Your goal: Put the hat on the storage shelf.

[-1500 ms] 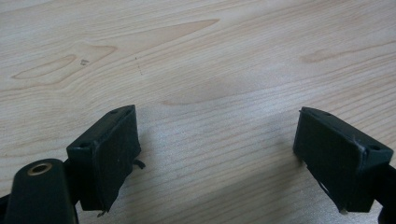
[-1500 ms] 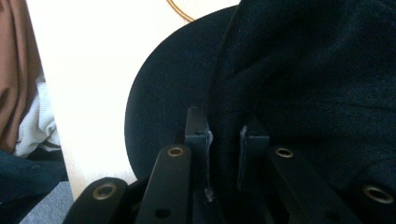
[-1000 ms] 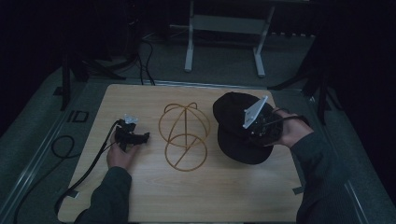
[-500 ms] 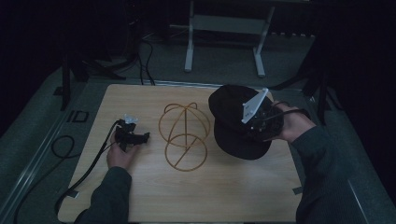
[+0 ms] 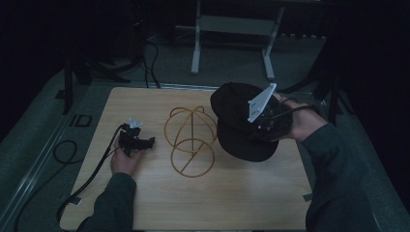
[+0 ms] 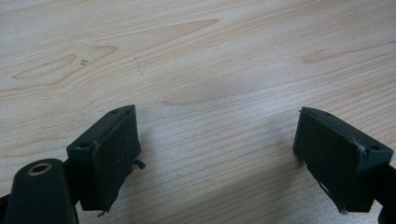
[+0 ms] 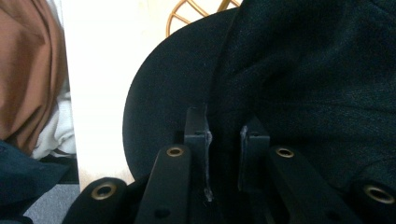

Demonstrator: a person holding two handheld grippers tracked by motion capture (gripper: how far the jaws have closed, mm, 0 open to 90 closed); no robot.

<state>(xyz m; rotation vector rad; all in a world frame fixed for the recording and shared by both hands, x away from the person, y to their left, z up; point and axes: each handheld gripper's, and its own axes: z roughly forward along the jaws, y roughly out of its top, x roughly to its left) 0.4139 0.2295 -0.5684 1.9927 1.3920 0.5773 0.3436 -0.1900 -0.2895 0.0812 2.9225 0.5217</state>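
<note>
A black cap hangs above the right half of the table, its brim toward the front. My right gripper is shut on it; in the right gripper view the jaws pinch the cap's cloth where brim meets crown, with my right gripper close together on it. A gold wire hat stand stands at the table's middle, just left of the cap, and a bit of it peeks past the brim. My left gripper rests on the wood left of the stand, open, with bare table between its pads.
The light wooden table has bare room in front of the stand and cap. A cable trails from the left gripper off the front left. A metal frame's legs stand on the floor beyond the far edge.
The right gripper has lifted the cap and carried it a little toward the wire stand. The left gripper has stayed where it was.
</note>
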